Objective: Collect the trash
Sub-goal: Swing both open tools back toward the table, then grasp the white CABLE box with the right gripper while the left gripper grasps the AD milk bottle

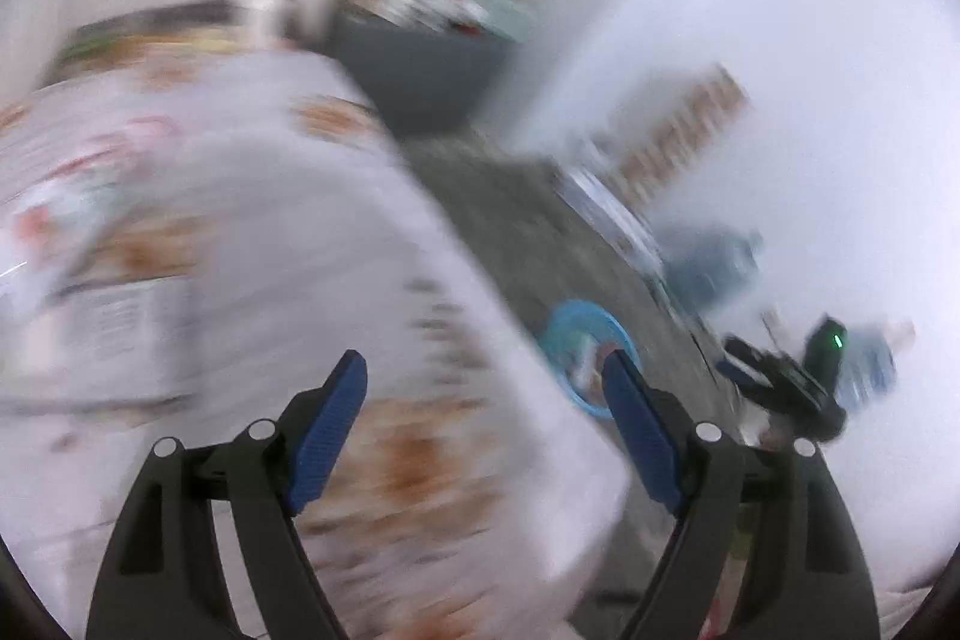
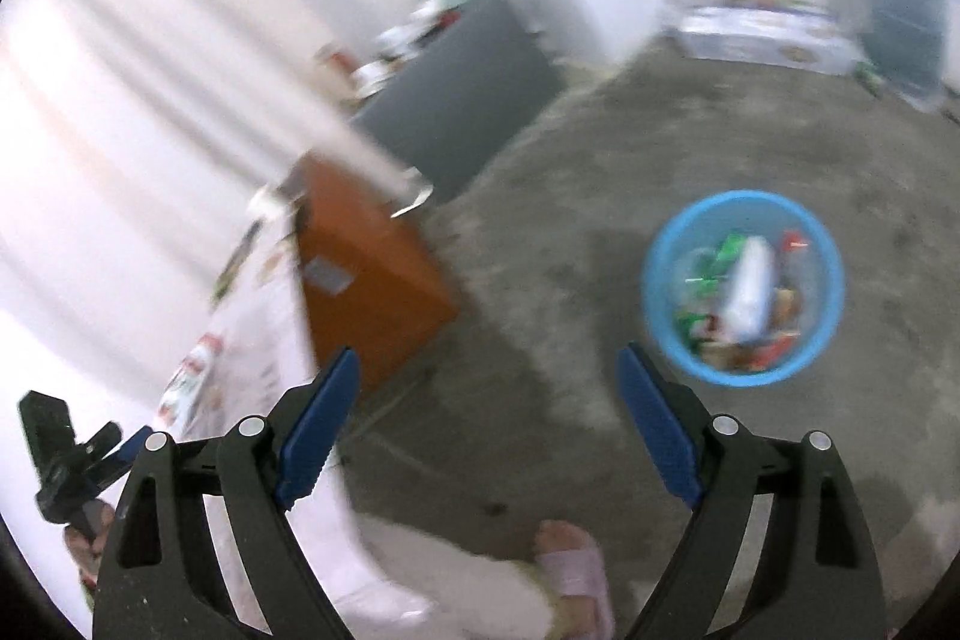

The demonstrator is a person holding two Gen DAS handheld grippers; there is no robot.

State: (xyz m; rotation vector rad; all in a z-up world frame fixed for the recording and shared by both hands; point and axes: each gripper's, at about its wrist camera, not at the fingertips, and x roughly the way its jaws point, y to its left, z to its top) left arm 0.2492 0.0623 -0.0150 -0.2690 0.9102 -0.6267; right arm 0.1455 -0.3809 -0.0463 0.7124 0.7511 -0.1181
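A round blue bin (image 2: 743, 287) full of mixed wrappers and a white bottle stands on the grey floor, ahead and to the right of my right gripper (image 2: 486, 379). That gripper hangs open with nothing between its blue pads. In the blurred left wrist view the same blue bin (image 1: 585, 334) shows past the table's edge, partly behind the right finger. My left gripper (image 1: 483, 382) is open and empty above the patterned tablecloth (image 1: 252, 220). The other gripper (image 1: 780, 382) appears at the right of that view, and the left one (image 2: 78, 460) at the lower left of the right wrist view.
An orange cabinet (image 2: 366, 268) stands beside the cloth-covered table (image 2: 252, 316). A dark cabinet (image 2: 456, 94) with clutter on top sits by the curtain. A white box (image 2: 762, 34) and a large water jug (image 2: 900, 22) stand by the far wall. A person's foot in a pink slipper (image 2: 570, 568) is below.
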